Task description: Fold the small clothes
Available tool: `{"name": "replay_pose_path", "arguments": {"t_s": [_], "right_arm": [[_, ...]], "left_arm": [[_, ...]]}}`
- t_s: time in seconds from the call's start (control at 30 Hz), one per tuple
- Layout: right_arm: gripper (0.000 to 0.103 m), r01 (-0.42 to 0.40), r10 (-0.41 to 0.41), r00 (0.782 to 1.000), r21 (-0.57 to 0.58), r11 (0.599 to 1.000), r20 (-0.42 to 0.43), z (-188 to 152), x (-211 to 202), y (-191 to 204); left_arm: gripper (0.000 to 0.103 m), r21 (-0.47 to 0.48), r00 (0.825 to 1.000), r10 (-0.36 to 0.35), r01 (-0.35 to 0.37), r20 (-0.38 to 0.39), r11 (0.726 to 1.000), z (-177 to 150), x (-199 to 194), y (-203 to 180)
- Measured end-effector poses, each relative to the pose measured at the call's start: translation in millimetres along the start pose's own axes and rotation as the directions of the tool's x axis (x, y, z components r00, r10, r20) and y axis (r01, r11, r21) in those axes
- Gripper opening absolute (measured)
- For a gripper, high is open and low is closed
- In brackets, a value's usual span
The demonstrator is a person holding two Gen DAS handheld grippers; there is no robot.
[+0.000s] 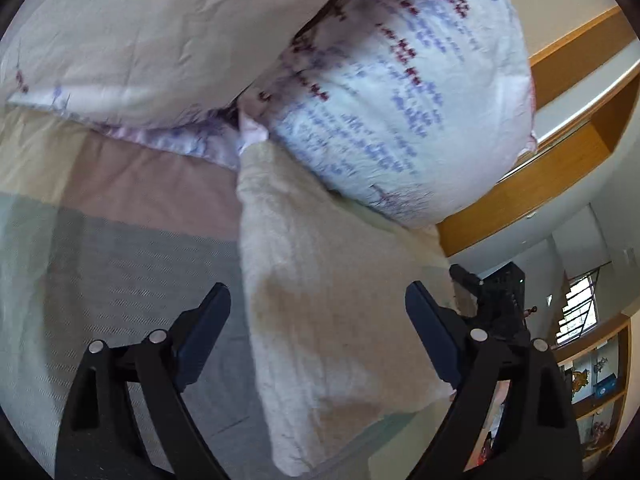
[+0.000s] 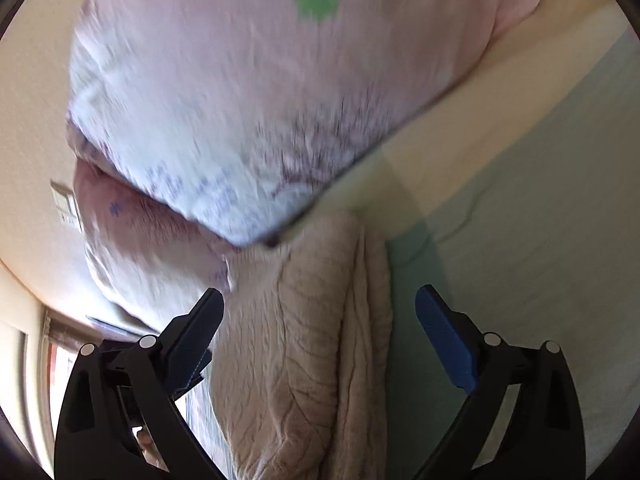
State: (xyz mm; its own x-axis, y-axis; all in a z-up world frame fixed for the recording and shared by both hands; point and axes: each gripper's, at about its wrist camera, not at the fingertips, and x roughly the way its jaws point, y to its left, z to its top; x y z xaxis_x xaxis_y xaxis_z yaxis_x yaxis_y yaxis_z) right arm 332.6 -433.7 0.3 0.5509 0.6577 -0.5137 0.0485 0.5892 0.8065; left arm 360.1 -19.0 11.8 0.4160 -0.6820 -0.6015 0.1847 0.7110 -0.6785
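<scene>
Left wrist view has the left gripper [image 1: 318,312] with its jaws spread wide and nothing between them, poised over a cream-white, fuzzy knitted small garment [image 1: 336,300] that lies on a bed sheet of pale pink, green and grey colour blocks [image 1: 120,240]. The garment runs as a long folded strip away from the gripper, and its far end is tucked under a plump white pillow printed with lines of blue and dark red text [image 1: 400,92]. At the right edge of this view the black body of the other gripper shows beside the cloth.

Right wrist view shows the right gripper [image 2: 320,316] equally wide apart and empty, with the same garment [image 2: 304,352] below it, here looking beige and wrinkled, doubled lengthwise with a rolled edge along its right side.

The cloth looks light, soft and limp, with a nap that should give the blue pads good friction; it will likely sag and unfold if lifted by one point. A sensible hold would be a pinch on each near corner or along the doubled edge, both layers together, and the pillow's weight may drag on the far end.

The pillow's printing is too blurred to read; a green clover-like mark [image 2: 317,1] and a small blue one [image 2: 115,209] carry no legible words. No brand is visible.
</scene>
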Motion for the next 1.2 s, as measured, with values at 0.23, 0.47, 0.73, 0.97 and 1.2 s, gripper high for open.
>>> {"name": "replay_pose_path", "arguments": {"t_s": [0.23, 0.47, 0.73, 0.97, 1.2], "right_arm": [[0.064, 0.065, -0.07, 0.993, -0.052, 0.997, -0.097, -14, 29, 5], [0.039, -0.102, 0.099, 0.989, -0.018, 0.995, -0.106, -23, 31, 10], [0.05, -0.076, 0.024, 0.974, -0.226, 0.971, -0.224, -63, 88, 79], [0.057, -0.048, 0.046, 0.999, -0.264, 0.963, -0.014, -59, 56, 87], [0.01, -0.023, 0.011, 0.998, -0.169, 0.985, -0.069, -61, 91, 71]], "left_arm": [[0.089, 0.058, 0.998, 0.011, -0.007, -0.065, 0.998, -22, 49, -4], [0.04, -0.009, 0.991, -0.12, 0.119, -0.056, 0.993, -21, 30, 16], [0.062, 0.108, 0.981, 0.184, -0.19, 0.063, 0.976, -26, -49, 32], [0.086, 0.193, 0.904, 0.313, -0.376, 0.29, 0.906, -69, -106, 29], [0.101, 0.209, 0.853, 0.402, -0.482, 0.333, 0.851, -118, -117, 14]]}}
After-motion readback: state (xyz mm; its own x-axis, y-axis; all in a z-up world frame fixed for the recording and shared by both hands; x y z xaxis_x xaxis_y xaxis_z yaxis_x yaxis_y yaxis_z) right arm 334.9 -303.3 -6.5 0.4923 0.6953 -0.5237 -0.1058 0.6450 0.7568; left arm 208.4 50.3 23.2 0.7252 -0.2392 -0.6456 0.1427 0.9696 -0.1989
